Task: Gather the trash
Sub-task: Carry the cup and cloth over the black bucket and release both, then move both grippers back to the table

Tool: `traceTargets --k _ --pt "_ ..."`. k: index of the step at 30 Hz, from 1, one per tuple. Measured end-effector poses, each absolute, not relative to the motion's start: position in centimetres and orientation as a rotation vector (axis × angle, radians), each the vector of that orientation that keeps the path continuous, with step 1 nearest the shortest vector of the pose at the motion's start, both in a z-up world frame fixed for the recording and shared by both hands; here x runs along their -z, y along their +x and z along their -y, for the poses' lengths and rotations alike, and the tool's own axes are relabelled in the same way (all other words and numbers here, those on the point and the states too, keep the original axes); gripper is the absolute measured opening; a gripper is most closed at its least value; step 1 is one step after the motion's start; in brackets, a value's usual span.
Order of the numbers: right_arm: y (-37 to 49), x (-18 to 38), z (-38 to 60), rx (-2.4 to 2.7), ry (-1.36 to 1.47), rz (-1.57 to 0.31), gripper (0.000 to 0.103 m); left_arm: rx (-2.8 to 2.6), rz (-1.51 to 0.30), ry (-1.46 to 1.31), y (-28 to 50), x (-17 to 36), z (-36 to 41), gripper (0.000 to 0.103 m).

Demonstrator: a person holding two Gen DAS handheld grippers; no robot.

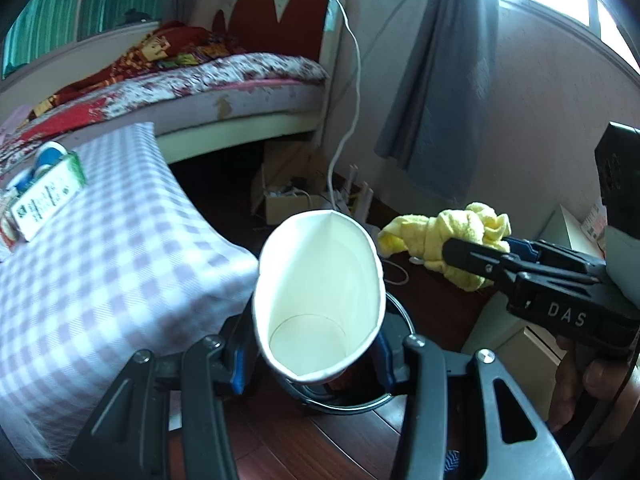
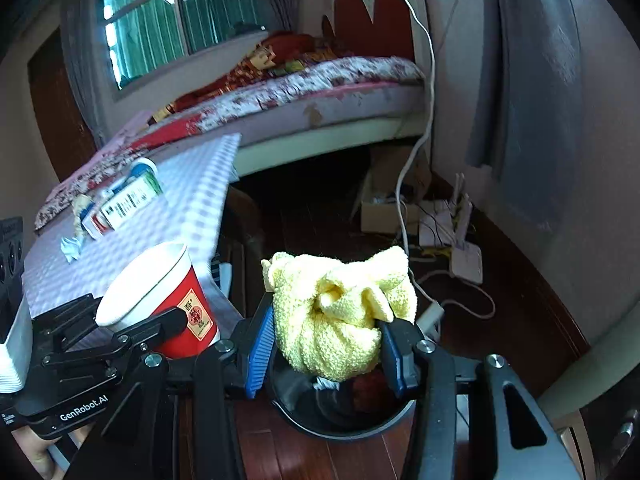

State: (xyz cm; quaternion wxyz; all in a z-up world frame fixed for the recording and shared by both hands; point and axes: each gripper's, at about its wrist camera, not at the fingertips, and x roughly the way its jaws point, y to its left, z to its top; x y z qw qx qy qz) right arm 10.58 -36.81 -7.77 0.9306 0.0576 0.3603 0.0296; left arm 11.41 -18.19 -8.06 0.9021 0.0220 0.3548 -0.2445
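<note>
Hovering over the round black bin (image 2: pixel 340 412), left gripper (image 1: pixel 316 356) jaws grasp a squashed red-and-white paper cup (image 1: pixel 320 300) and right gripper (image 2: pixel 328 344) jaws a crumpled yellow knitted cloth (image 2: pixel 340 312), both apparently awaiting release below.

a paper cup (image 1: pixel 320 296) is white inside and red outside with a gold label. it is squashed a bit, tilted, and held in the air over a round black bin (image 2: pixel 340 412). a crumpled yellow cloth (image 2: pixel 344 308) hangs right above the same bin.
</note>
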Motion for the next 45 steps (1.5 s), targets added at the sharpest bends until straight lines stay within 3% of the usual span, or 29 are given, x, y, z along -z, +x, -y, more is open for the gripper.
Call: traceTargets --k 16,18,19,20,21,23,28,45 --pt "13.8 14.5 40.0 -0.068 0.213 -0.898 0.05 0.517 -0.912 0.016 13.9 14.3 21.3 0.051" --pt "14.5 15.1 40.0 -0.089 0.229 -0.918 0.053 0.525 -0.924 0.006 14.4 14.9 21.6 0.055" --pt "15.0 15.5 40.0 -0.096 0.228 -0.937 0.056 0.532 -0.928 -0.001 14.5 15.2 21.8 0.063" --pt "15.4 16.0 40.0 -0.086 0.224 -0.959 0.066 0.528 -0.935 -0.006 14.8 15.4 21.7 0.075" --pt "15.7 16.4 40.2 -0.061 0.225 -0.971 0.08 0.515 -0.945 -0.009 14.9 15.6 21.6 0.082" --pt "15.7 16.8 41.0 -0.027 0.25 -0.967 0.088 0.492 -0.944 -0.003 15.0 15.9 21.4 0.098" --pt "15.1 17.1 42.3 0.027 0.292 -0.961 0.102 0.43 -0.97 0.033 14.8 17.0 20.3 0.099" --pt "12.8 13.7 39.5 0.023 0.256 -0.903 0.102 0.373 -0.892 0.049 13.0 13.7 16.5 0.101"
